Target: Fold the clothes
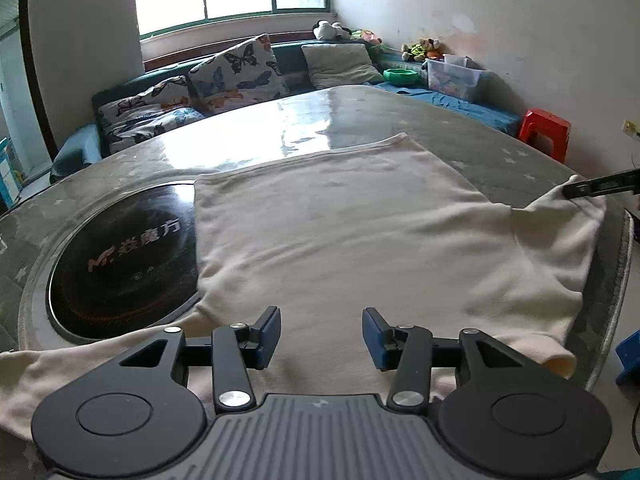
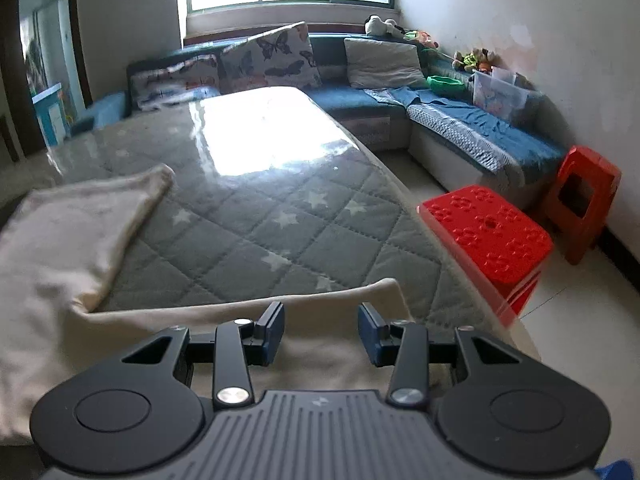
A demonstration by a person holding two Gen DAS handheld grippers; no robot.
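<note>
Now cream shirt (image 1: 340, 232) flat, faintly creased, beneath left gripper (image 1: 322, 338) and right gripper (image 2: 321, 334), both agape.

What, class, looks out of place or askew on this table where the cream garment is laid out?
The cream garment lies partly over the black round cooktop set in the table, an odd place for cloth. Its sleeve droops over the table's edge. Both hand-held grippers are open above it.
</note>
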